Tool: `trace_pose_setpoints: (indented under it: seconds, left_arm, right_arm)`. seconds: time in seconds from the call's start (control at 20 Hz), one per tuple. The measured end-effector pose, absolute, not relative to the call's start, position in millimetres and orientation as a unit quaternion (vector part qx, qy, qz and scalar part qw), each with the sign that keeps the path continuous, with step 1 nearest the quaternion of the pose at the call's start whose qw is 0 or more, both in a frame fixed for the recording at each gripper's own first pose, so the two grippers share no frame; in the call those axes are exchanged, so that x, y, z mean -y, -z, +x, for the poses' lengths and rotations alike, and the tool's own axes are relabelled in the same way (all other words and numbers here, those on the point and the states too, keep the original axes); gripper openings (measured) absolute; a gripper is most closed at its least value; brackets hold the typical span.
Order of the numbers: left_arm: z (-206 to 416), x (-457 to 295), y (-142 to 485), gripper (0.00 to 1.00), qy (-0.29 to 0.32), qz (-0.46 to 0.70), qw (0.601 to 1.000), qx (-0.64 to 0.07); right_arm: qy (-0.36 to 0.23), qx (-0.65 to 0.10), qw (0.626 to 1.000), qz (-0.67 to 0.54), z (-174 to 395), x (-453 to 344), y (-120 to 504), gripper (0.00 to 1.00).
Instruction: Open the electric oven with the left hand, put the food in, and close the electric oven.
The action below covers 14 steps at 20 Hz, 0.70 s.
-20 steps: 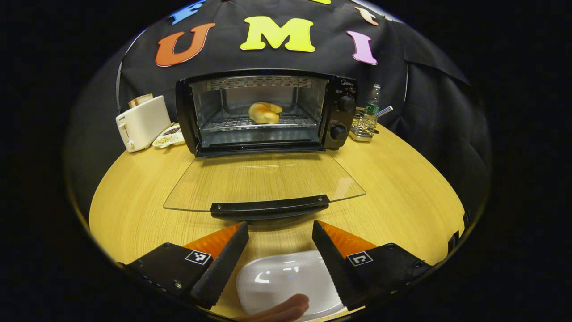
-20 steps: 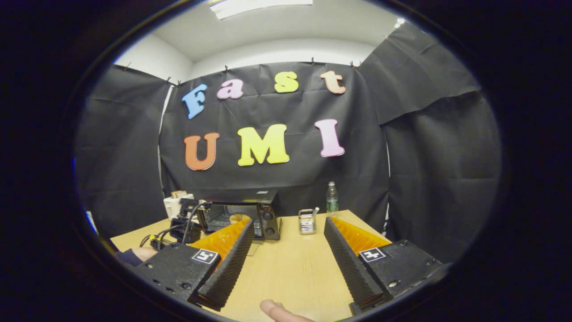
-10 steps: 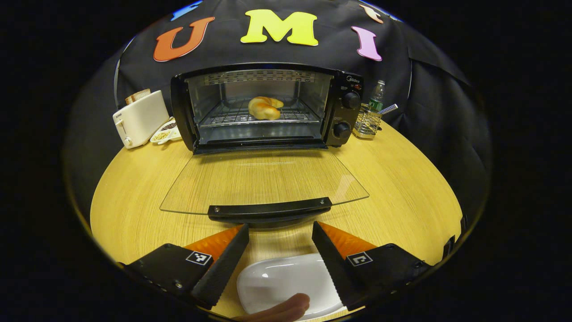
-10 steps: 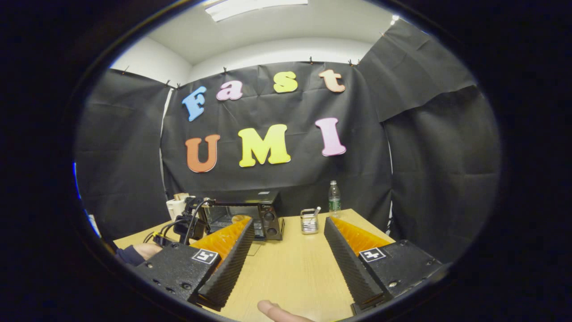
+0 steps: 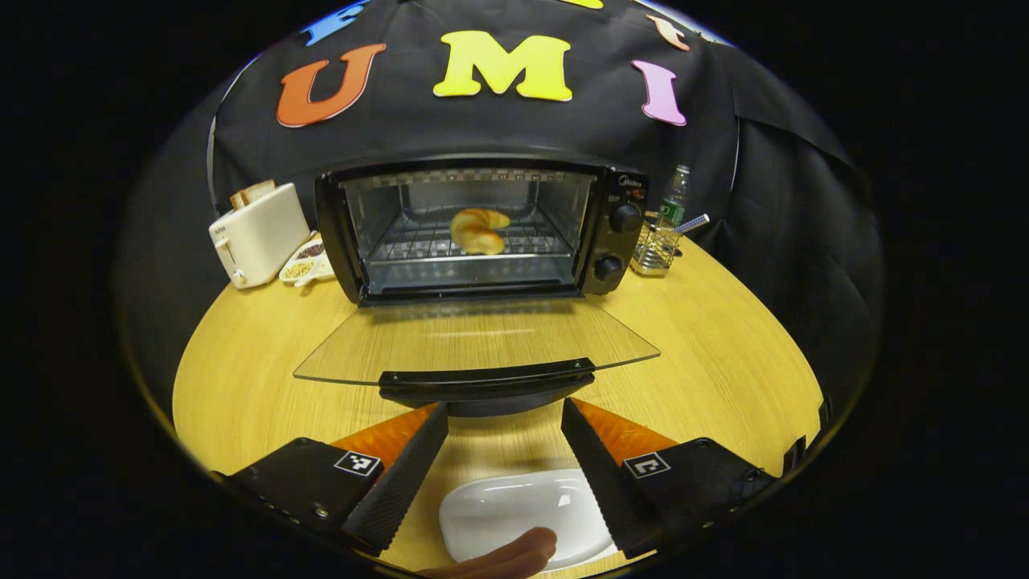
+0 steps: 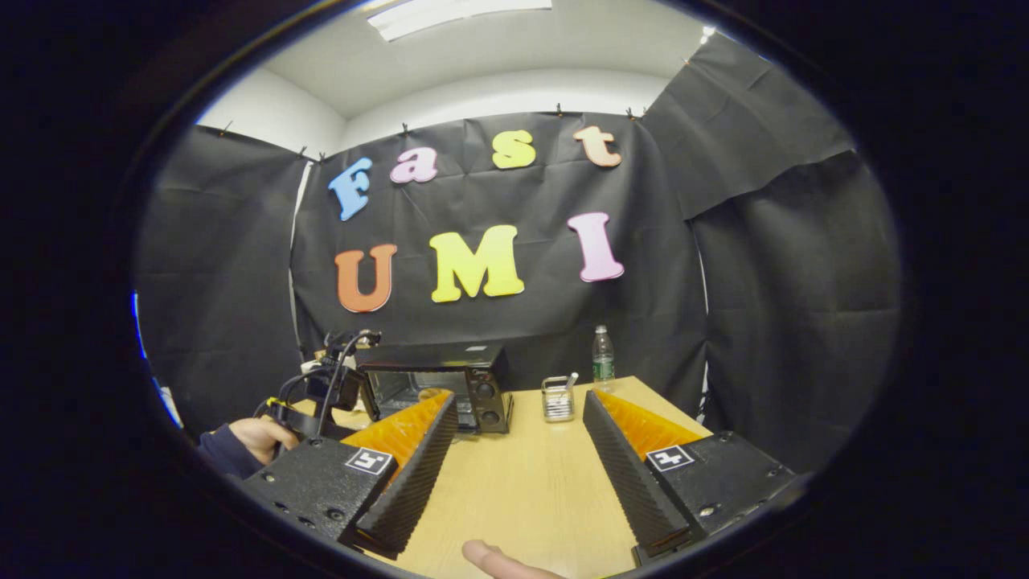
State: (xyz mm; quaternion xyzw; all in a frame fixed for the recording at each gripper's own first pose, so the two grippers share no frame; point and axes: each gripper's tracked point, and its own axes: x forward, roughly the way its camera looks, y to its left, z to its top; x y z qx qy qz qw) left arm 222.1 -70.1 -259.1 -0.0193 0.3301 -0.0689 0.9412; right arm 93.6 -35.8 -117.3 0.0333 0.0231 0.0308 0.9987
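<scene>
Each gripper has a black body with small screws and a square black-and-white marker tag on each side. The left gripper and right gripper bear long wedge-shaped fingers with ribbed inner faces. At nine o'clock in the right gripper view, a hand wears a dark sleeve; black cables loop above it.

Nothing much readable from where I'm holding things. The oven has a small brand mark above its knobs, too tiny to make out, and the toaster has a blurry little logo.
</scene>
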Motion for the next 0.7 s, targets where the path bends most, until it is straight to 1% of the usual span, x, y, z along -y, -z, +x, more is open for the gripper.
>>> trace_pose_setpoints:
  seconds: [0.45,0.7]
  left_arm:
    - [277,52,195,0.93,0.057,-0.018,0.961,-0.27]
    - [313,45,176,0.93,0.05,-0.014,0.967,-0.25]
  right_arm:
    - [-0.032,-0.031,0.998,0.037,98,34,120,0.96]
    - [-0.026,-0.037,0.998,0.035,100,36,121,0.95]
